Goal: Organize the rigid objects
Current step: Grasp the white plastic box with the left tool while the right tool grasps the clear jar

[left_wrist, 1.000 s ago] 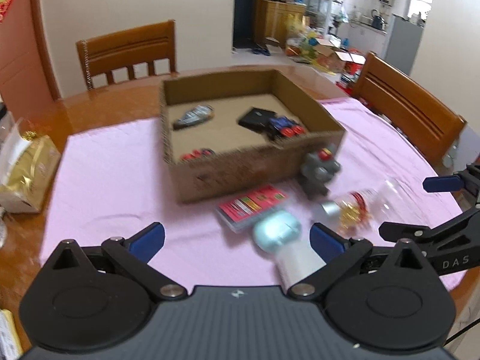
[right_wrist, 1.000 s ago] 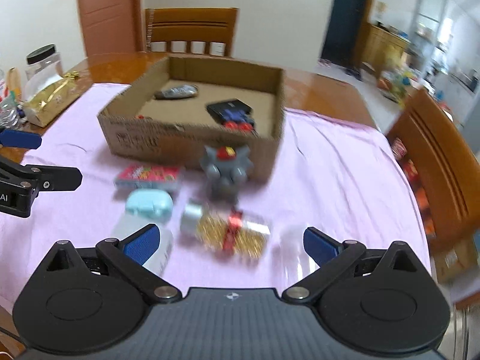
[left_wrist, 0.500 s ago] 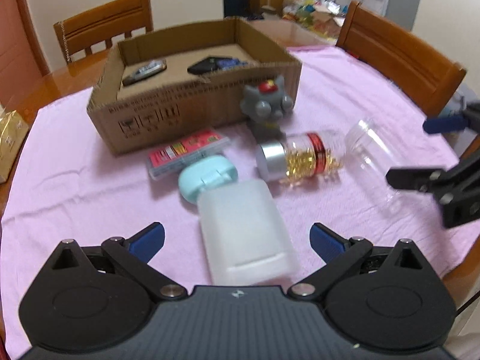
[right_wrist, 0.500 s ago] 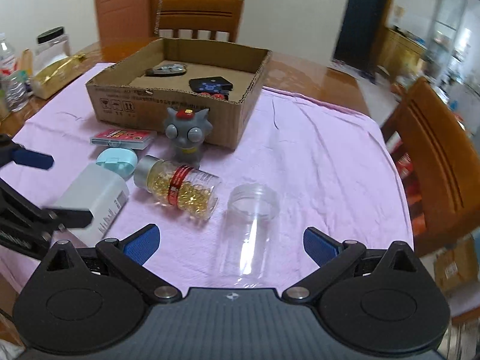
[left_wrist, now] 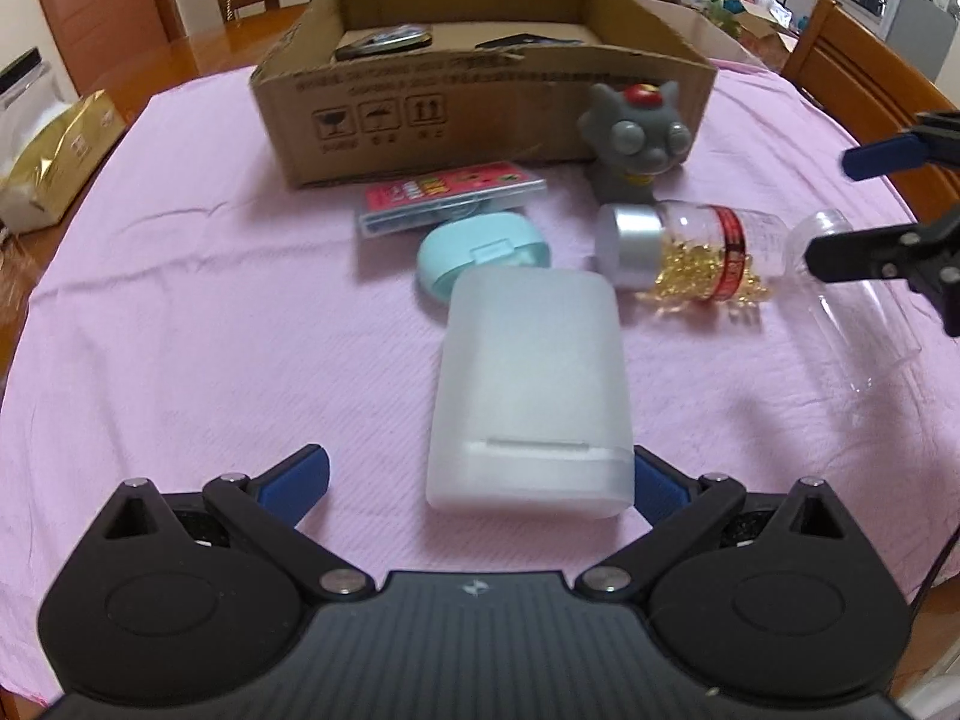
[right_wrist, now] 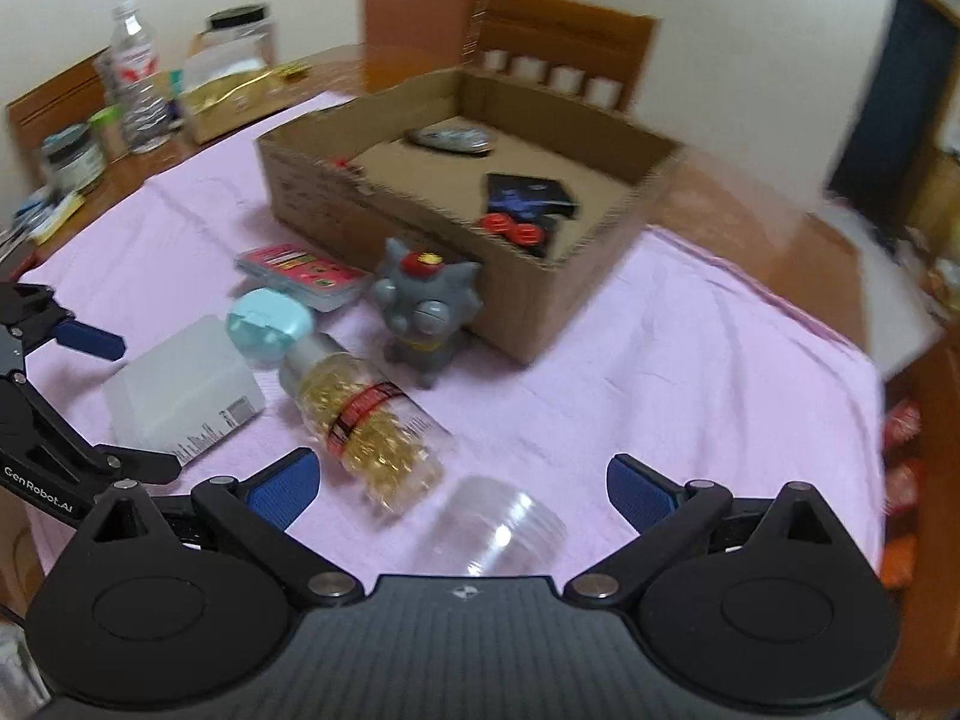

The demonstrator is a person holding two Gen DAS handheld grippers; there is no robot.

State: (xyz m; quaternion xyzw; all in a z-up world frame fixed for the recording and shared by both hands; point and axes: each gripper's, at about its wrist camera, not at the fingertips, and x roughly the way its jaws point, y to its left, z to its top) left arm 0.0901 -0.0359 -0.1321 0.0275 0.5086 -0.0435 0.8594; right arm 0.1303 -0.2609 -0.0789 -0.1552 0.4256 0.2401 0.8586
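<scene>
Cardboard box far ahead of both grippers, frosted white case lying between the spread fingers of the left gripper, clear jar between the right gripper's spread fingers, neither gripped.

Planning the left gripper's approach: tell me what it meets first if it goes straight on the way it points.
The left gripper, open, would meet the frosted white box lying on the pink cloth; its near end already sits between the fingers. Beyond it lies the teal case. Depth is only roughly judged.
</scene>
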